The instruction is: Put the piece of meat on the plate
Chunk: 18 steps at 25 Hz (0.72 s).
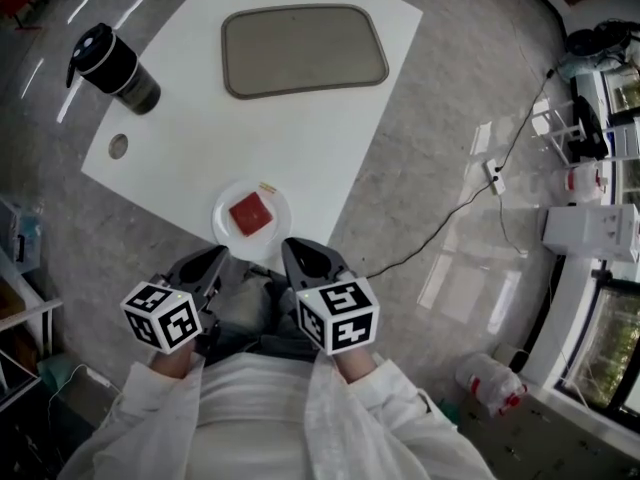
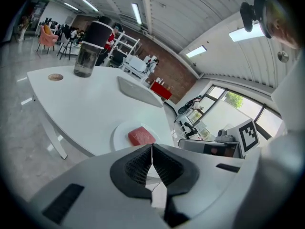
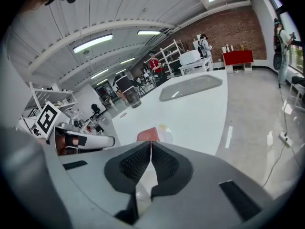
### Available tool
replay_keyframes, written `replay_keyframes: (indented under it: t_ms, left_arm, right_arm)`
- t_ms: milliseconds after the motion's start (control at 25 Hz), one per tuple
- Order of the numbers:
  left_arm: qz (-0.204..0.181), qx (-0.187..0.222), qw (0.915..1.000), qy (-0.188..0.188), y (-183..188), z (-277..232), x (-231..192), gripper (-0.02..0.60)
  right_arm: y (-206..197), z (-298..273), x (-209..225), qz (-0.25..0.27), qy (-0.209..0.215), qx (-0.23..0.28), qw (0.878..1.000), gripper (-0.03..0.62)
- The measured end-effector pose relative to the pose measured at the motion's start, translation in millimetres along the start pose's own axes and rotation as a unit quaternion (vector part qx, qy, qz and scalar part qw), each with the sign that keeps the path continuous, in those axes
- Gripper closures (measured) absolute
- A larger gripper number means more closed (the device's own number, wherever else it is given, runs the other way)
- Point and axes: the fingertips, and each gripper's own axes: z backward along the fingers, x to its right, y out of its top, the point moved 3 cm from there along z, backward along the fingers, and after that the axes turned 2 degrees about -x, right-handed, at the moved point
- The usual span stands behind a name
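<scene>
head view: piece of meat (image 1: 250, 213) lies on the plate (image 1: 222, 224), just ahead between left gripper (image 1: 217, 258) and right gripper (image 1: 294, 249), both closed, empty.

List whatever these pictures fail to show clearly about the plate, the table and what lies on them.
- Right gripper view: the right gripper hides most of the plate and the lower part of the meat with its own body.
- Head view: the yellowish scrap on the plate's rim is too small to identify.
- Head view: the round spot on the table is too small to tell hole from disc.
</scene>
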Motion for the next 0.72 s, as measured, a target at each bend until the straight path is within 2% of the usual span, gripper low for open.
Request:
replay_keyframes:
  t_ms: [240, 720]
  left_arm:
    - [0.01, -0.005, 0.9991, 0.04, -2.1, 1.2, -28.0, 0.571]
    - [0.025, -0.038, 0.9968, 0.065, -9.5, -11.3, -53.3, 0.569]
  right_arm:
    - [-8.3, -16.5, -0.6, -0.013, -0.012, -0.02, 1.0, 0.577]
    - [-16.3, -27.3, 9.5, -0.024, -0.03, -0.042, 0.998, 0.577]
